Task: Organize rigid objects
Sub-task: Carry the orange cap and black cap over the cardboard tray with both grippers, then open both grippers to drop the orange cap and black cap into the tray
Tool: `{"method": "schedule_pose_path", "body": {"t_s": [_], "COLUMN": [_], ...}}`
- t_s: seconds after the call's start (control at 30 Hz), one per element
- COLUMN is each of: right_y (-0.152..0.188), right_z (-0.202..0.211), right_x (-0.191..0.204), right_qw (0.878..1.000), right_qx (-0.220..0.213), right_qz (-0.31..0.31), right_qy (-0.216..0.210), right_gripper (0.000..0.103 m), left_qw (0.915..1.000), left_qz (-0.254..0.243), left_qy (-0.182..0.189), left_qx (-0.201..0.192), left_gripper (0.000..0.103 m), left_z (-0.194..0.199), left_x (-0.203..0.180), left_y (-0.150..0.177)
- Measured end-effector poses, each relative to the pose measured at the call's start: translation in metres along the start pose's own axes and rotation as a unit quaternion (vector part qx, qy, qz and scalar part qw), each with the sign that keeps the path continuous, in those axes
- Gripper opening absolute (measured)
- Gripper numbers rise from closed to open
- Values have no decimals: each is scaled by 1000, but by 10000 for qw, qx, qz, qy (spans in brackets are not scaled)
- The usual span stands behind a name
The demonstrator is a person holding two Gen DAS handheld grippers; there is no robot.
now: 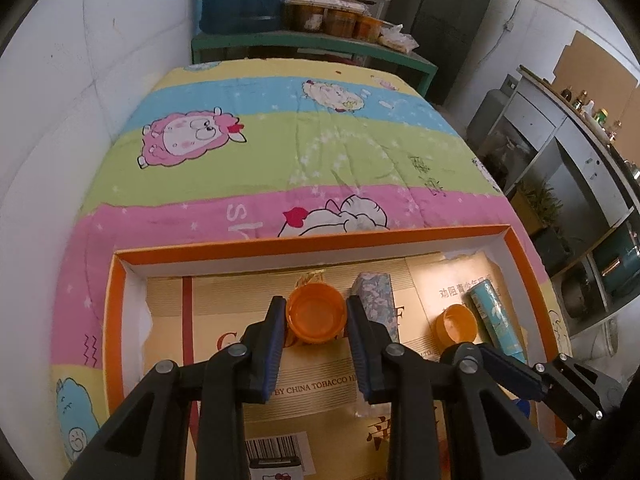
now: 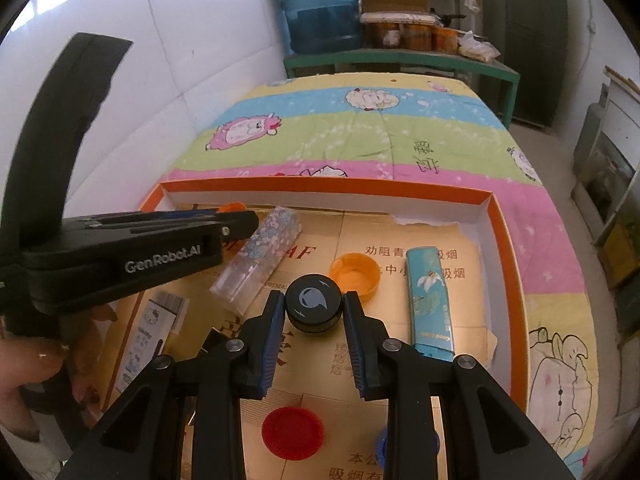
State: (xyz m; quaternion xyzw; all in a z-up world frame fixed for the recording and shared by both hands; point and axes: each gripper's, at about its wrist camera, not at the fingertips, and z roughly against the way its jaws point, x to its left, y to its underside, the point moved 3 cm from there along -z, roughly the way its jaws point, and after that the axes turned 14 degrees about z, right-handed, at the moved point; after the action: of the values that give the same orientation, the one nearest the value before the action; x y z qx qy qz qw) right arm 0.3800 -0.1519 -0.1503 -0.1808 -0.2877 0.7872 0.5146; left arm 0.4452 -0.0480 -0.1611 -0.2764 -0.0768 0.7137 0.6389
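While both grippers are reaching into the orange-rimmed box, the left gripper is pinching an orange cap between its fingers, and the right gripper is pinching a black cap. Nearer than the right fingers a red cap is lying; just beyond them a second orange cap is sitting, a teal lighter to their right, a floral case to their left.

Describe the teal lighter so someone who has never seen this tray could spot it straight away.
Find the orange-rimmed tray on the cartoon bedspread. Near its right wall, right of an upturned orange cap, lies the teal lighter: the only long, flat teal piece, printed with a white flower.
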Motion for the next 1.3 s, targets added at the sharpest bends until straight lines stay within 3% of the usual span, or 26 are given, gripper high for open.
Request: {"method": "schedule_pose_path", "body": {"t_s": [0.63, 0.8, 0.93, 1.3], "right_y": [2, 3, 2, 2], "right_z": [-10, -9, -2, 26], "right_x": [3, 3, 3, 7], "right_qw": [9996, 9996, 9997, 9998], "right_qx": [271, 264, 186, -44], "right_qz": [-4, -47, -125, -148], "right_qy": [-127, -131, -124, 82], "right_gripper": [31, 32, 40, 40], "left_qw": [9996, 9997, 9996, 9983], "left_qz": [166, 162, 167, 87], "left_qy": [163, 163, 231, 457], "left_qx": [128, 77, 4, -349], "left_gripper": [33, 49, 51, 64], "left_z": [-4, -1, 7, 45], "left_x": [5, 6, 6, -2], "left_y": [1, 2, 1, 5]}}
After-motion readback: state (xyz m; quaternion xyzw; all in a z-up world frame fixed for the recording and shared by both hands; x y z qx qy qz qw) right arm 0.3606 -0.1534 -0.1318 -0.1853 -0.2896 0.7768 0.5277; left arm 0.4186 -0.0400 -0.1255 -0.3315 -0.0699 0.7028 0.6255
